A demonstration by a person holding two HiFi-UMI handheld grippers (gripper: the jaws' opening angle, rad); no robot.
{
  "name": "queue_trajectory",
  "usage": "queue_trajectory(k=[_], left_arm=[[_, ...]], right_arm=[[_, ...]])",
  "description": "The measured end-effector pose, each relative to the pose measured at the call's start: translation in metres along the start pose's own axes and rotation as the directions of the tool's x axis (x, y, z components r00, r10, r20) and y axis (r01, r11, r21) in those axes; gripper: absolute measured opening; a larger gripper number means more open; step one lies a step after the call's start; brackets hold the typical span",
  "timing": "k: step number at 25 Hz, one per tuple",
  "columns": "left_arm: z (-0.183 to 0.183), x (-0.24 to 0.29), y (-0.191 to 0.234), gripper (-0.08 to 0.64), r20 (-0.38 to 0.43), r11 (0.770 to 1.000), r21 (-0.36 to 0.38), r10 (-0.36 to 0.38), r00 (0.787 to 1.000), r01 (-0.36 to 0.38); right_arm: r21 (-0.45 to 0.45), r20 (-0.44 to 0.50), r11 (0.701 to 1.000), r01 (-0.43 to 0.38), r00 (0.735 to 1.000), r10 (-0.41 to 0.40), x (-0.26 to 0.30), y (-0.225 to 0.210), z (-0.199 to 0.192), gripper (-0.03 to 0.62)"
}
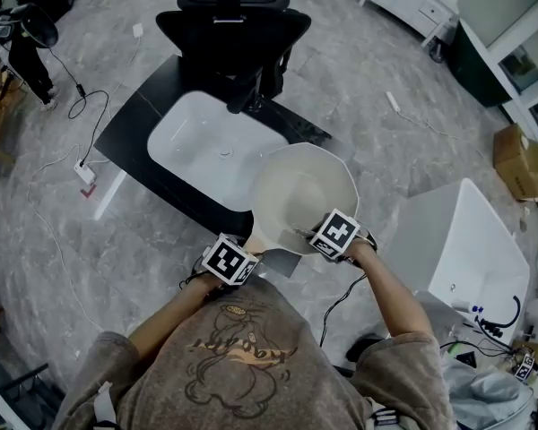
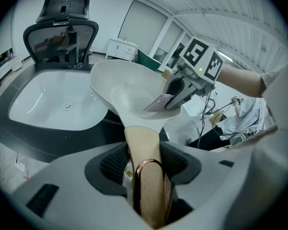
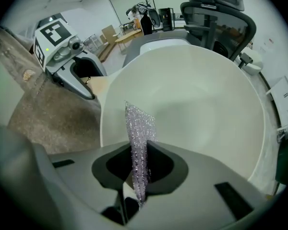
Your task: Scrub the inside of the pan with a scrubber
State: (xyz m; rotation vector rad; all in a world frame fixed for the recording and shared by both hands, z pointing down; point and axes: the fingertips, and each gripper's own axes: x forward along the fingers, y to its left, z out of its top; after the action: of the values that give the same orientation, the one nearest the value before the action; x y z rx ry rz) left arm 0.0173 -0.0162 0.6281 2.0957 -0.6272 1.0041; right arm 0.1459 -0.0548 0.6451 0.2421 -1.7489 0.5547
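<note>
The pan [image 1: 307,189], cream-white, is held tilted over the near corner of the dark bench [image 1: 136,115], just beside the white sink [image 1: 206,146]. The left hand-held gripper [image 2: 144,163] is clamped on the pan's tan handle [image 2: 141,142], with its jaws partly apart around it. The right hand-held gripper [image 3: 139,166] reaches over the near rim, its jaws pinched tight on a thin sparkly scrubber [image 3: 139,127]. The scrubber's free end seems to touch the inner wall, though the contact is unclear. A black chair [image 1: 233,25] stands behind the bench.

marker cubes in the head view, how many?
2. One cube on the left gripper at the pan handle; the other on the right gripper over the pan. None look hidden.
</note>
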Motion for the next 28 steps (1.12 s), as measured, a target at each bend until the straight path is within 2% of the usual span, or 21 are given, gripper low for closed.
queue_trajectory(k=[5,10,14,28], left_arm=[[-0.001,0.0,0.0,0.221,-0.006,1.0,-0.002,-0.002,1.0,0.002],[-0.003,0.003,0.0,0.22,-0.007,1.0,0.004,-0.003,1.0,0.003],[-0.003,0.003,0.001,0.221,-0.012,1.0,0.011,-0.007,1.0,0.007],[-0.003,0.002,-0.002,0.221,-0.04,0.999,0.026,-0.023,0.999,0.024]], right_arm=[[0.012,0.036,0.996,-0.089,0.995,0.089,0.013,0.021,0.02,0.075],[-0.007,0.059,0.993,-0.117,0.991,0.117,0.027,0.031,0.042,0.075],[0.021,0.104,0.989,-0.145,0.984,0.142,0.035,0.03,0.063,0.076],[0.14,0.198,0.98,-0.139,0.974,0.11,0.055,0.005,0.112,0.076]])
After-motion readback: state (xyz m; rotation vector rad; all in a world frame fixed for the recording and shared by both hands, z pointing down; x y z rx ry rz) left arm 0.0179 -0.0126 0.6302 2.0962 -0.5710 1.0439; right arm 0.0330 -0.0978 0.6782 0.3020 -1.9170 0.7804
